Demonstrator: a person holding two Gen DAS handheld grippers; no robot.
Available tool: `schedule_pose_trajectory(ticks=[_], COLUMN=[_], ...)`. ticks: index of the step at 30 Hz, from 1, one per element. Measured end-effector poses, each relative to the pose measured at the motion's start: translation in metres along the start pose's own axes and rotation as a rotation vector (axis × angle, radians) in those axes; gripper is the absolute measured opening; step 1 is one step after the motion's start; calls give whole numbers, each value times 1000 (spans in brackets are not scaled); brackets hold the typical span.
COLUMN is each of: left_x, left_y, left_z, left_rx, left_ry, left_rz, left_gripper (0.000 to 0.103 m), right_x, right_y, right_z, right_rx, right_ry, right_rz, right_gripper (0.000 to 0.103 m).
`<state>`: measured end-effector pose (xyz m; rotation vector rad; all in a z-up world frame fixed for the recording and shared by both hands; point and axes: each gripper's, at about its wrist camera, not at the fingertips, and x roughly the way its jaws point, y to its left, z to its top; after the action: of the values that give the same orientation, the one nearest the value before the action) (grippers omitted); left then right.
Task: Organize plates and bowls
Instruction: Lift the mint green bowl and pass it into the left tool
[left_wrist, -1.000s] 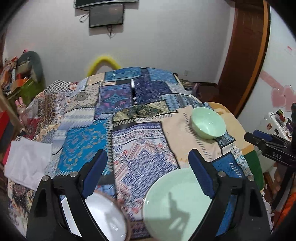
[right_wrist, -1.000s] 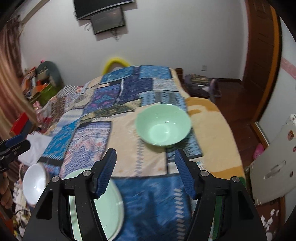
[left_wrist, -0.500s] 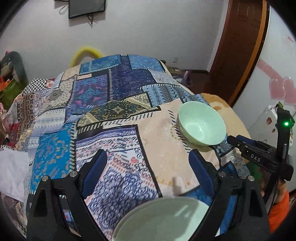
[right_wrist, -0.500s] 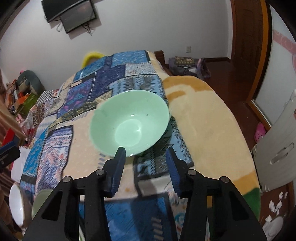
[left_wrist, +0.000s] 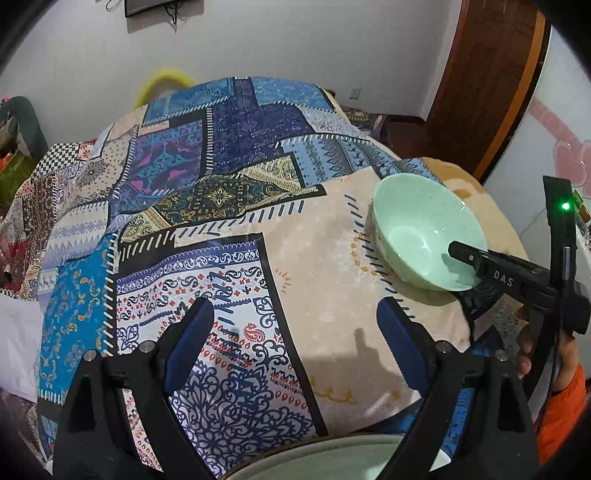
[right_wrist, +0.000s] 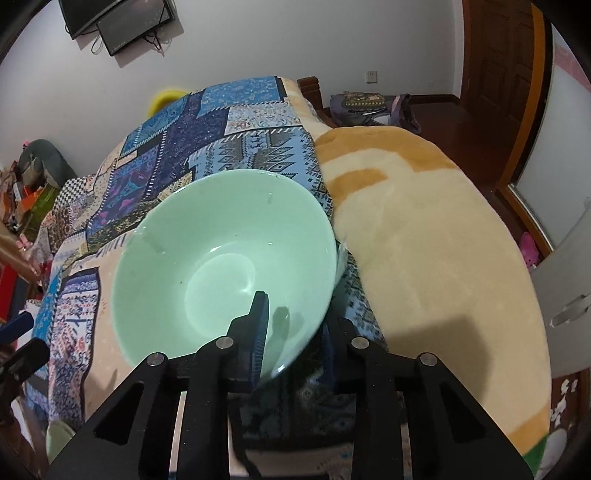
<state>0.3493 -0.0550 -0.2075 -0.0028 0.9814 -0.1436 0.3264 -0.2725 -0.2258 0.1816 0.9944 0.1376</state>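
The green bowl (right_wrist: 221, 258) sits on the patchwork blanket (left_wrist: 221, 229), mouth up and tilted, with nothing in it. The right gripper (right_wrist: 295, 332) pinches its near rim, one finger inside; the outer finger is mostly hidden behind the wall. The left gripper (left_wrist: 295, 332) stands wide and holds nothing. Below it a pale green plate (left_wrist: 332, 458), probably, is cut off.

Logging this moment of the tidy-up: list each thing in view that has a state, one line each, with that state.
green bowl: upright on the bedspread, empty, its near rim between the right gripper's fingers.
right gripper: shut on the green bowl, one finger inside, one outside.
left gripper: open, holding nothing, above the bedspread.
green plate: flat at the near edge, empty, untouched.
patchwork bedspread: spread flat.
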Motion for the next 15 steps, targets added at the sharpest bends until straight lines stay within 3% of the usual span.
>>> schedule_pose_trajectory(ticks=[15], left_x=[14], left_y=[3], left_z=[5], left_rx=[-42], left_ry=[22], left_rz=[-10], left_gripper=[89], right_x=[-12], right_y=[40], right_z=[-20], right_rx=[-196], right_ry=[33], right_rz=[123], right_gripper=[19])
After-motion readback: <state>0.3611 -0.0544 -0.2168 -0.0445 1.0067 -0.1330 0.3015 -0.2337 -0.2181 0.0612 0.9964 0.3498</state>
